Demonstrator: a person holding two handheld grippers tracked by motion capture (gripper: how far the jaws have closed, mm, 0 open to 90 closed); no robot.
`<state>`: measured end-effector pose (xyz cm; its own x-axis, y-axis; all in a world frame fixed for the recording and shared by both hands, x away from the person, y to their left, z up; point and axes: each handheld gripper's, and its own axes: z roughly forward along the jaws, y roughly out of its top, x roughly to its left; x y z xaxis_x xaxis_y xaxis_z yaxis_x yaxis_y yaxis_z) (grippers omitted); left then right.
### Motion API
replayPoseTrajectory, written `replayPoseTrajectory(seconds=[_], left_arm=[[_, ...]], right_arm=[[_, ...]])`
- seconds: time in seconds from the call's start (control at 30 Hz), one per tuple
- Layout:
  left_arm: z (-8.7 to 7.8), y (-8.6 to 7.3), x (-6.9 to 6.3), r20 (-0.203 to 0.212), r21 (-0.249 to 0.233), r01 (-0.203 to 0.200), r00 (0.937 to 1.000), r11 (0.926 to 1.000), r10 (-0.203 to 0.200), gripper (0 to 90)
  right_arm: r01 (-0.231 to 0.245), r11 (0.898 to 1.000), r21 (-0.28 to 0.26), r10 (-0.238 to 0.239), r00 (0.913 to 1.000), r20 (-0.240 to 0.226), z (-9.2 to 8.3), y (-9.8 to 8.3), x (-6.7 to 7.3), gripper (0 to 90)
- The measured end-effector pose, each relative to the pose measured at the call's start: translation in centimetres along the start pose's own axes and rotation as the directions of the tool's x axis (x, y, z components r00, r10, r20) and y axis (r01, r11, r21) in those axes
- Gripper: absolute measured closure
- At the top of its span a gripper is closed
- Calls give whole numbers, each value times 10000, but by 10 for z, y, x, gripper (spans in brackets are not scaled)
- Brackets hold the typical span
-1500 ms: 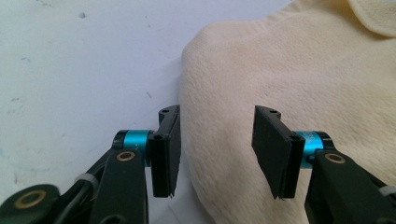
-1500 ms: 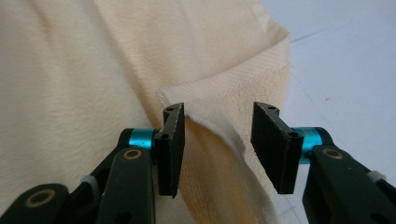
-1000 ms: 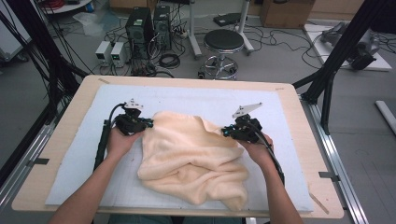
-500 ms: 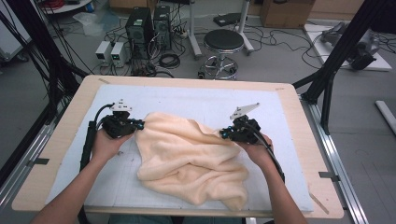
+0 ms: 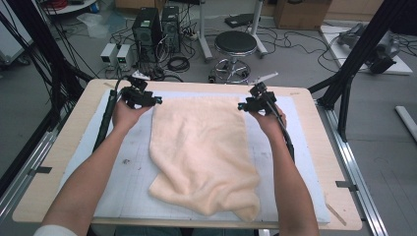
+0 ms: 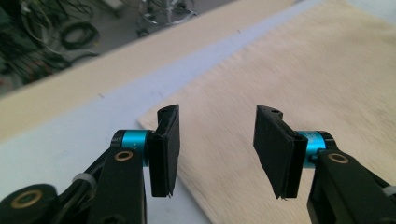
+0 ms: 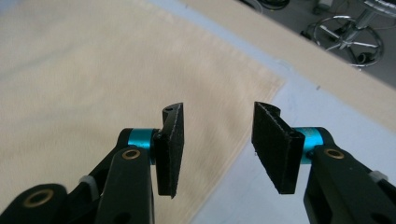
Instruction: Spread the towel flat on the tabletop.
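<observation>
Cream towel (image 5: 201, 147) lying on the pale mat (image 5: 123, 172) of the wooden table (image 5: 64, 147). Far half spread flat and square toward the far edge; near half bunched, with a rolled fold at the near right corner.

Left gripper (image 5: 147, 100) just beside the far left corner of the towel, right gripper (image 5: 250, 104) just beside the far right corner. Jaws of both have just been opening. In the left gripper view (image 6: 217, 140) the pads stand apart with nothing pinched, towel corner lying on the mat below the gap. Same in the right gripper view (image 7: 215, 140): pads parted, towel edge and corner under them, not held. Both released.

Risks, judged from this layout:
- Far edge set down close to the mat's far border; any drag while pulling away could catch the pile on a pad and ruck the corner back.
- Near half not flattened. Folding from here would trap the crumple inside and give an uneven stack.
- Near right fold sits close to the table's near edge; a careless tug could slide it over.
- Regrasp at the near corners may pick up two layers where the cloth is doubled.
</observation>
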<state>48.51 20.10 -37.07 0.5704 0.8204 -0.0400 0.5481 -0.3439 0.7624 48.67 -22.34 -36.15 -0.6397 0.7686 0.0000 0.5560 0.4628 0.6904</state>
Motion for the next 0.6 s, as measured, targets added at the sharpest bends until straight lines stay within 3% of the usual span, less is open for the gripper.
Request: replayPoseTrajectory(seconds=[0.03,0.13,0.33,0.53,0.6], left_arm=[[1,-8,-4,176,153,-49,9998,9999,46,512],[1,-30,-17,391,412,-535,9979,9977,519,509],[-16,-64,-35,956,445,-647,9936,9969,602,507],[-34,-90,-48,1270,464,-868,9886,9951,803,506],[-34,-95,-51,1340,792,-1013,9869,9917,901,512]], right_arm=[[-158,9997,167,163,9993,-342,2,-7,1,527],[244,9997,98,-239,9982,-543,1,-29,16,537],[1165,9927,-309,-1193,9865,-1126,-18,-60,46,528],[1718,9837,-525,-1775,9745,-1369,-30,-87,60,517],[1780,9840,91,-1744,9720,-1574,-26,-93,62,516]])
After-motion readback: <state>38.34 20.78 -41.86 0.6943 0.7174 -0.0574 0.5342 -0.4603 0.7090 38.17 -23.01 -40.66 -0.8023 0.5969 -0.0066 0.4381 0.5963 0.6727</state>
